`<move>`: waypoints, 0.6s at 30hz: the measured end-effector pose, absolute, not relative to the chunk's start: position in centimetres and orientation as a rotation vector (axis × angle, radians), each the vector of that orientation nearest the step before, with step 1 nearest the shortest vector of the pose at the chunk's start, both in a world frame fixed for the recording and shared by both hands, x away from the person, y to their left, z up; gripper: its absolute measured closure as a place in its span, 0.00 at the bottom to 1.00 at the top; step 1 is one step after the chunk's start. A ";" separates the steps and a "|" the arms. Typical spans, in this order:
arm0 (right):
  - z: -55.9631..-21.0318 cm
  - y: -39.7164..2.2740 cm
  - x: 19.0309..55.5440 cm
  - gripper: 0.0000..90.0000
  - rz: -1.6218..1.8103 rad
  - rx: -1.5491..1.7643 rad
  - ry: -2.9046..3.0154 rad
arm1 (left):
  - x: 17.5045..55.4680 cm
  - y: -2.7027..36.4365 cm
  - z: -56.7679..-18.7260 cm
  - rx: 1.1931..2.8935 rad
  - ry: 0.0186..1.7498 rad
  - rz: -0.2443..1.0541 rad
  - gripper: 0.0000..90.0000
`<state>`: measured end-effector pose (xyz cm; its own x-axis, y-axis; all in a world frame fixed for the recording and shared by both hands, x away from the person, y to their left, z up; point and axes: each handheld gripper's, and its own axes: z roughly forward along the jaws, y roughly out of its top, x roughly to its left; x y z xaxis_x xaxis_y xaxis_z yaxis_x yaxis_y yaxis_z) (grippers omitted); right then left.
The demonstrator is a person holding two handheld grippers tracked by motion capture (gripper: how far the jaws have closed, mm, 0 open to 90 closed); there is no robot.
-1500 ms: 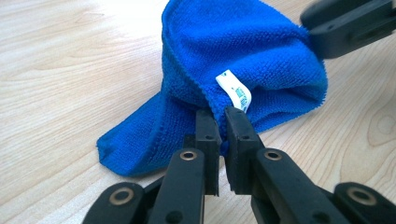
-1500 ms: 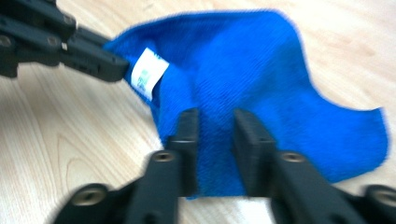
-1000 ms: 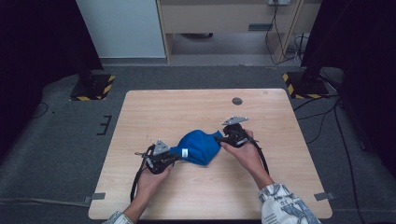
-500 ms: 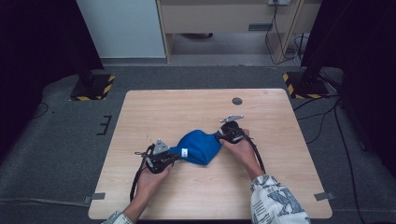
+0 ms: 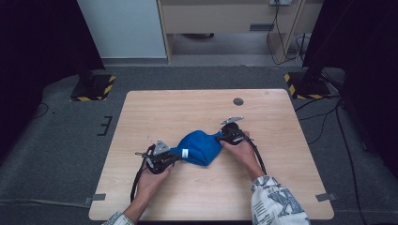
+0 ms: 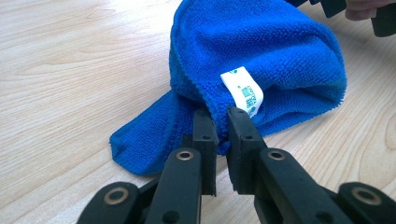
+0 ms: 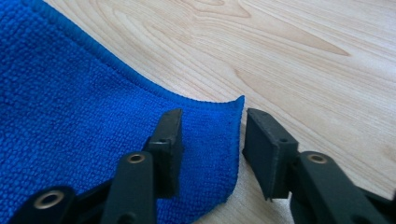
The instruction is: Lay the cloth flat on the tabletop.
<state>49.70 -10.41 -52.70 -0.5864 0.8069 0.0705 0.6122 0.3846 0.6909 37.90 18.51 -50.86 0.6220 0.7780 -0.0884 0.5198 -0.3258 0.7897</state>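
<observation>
A blue microfibre cloth [image 5: 199,147] lies bunched in the middle of the wooden table [image 5: 281,117]. My left gripper [image 5: 174,157] is shut on its left edge. In the left gripper view the jaws [image 6: 220,116] pinch a fold of the cloth [image 6: 261,51] just below its white label [image 6: 243,91]. My right gripper [image 5: 220,137] is at the cloth's right end. In the right gripper view its jaws [image 7: 212,121] have just been closing and stand apart, with a raised corner of the cloth [image 7: 70,116] between them and a gap still left on the right.
A small dark round grommet [image 5: 238,101] sits near the table's far edge. Bare wood lies all around the cloth. Dark stands with yellow-black striped bases [image 5: 94,89] stand on the floor beyond the far corners.
My right gripper has sunk a little and shifted closer to the cloth's right end. The left gripper and the cloth's left side have stayed still.
</observation>
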 end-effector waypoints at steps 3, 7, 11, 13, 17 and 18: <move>-52.6 -10.3 49.6 0.77 1.002 1.239 2.383 | 37.9 18.5 -50.9 2.008 1.021 0.391 0.92; -52.6 -10.3 49.4 0.89 1.002 1.217 2.398 | 38.0 18.7 -50.8 2.004 1.019 0.397 0.92; -52.7 -10.2 49.2 0.97 1.009 1.188 2.396 | 38.0 18.8 -50.8 1.999 1.022 0.398 0.92; -52.5 -10.3 49.1 0.98 1.027 1.189 2.392 | 38.0 18.9 -50.8 1.995 1.024 0.398 0.92; -51.9 -10.7 48.7 0.98 1.059 1.190 2.376 | 38.1 19.0 -50.7 1.990 1.022 0.393 0.92; -51.7 -10.9 48.5 0.98 1.069 1.187 2.372 | 38.1 19.1 -50.7 1.988 1.021 0.396 0.92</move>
